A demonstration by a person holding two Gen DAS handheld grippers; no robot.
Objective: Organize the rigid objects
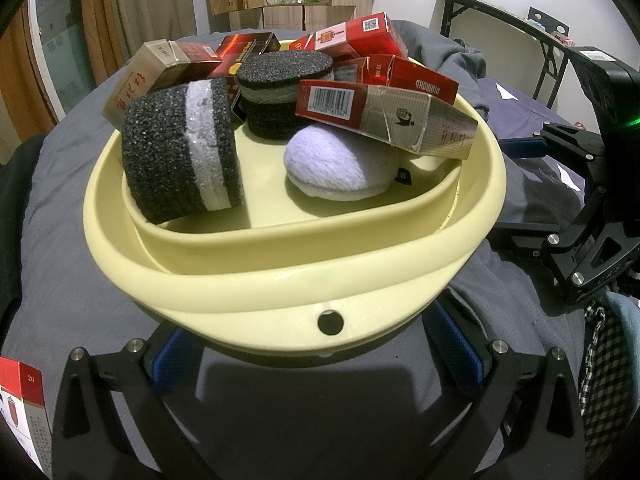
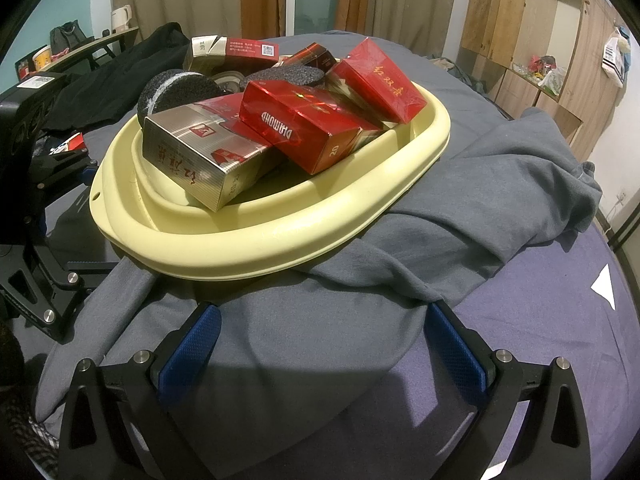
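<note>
Left wrist view: the left gripper (image 1: 316, 344) sits spread wide under the yellow basin's (image 1: 280, 280) rim, grasping nothing; the right gripper (image 2: 320, 344) hovers agape over grey cloth (image 2: 460, 208), empty.

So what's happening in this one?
A person holds two tongs over a bed. A yellow basin sits on the grey bedding, piled with cigarette boxes, black sponges and a white pad. Both the left tongs and right tongs are open and empty; the left flanks the basin's near rim.
</note>
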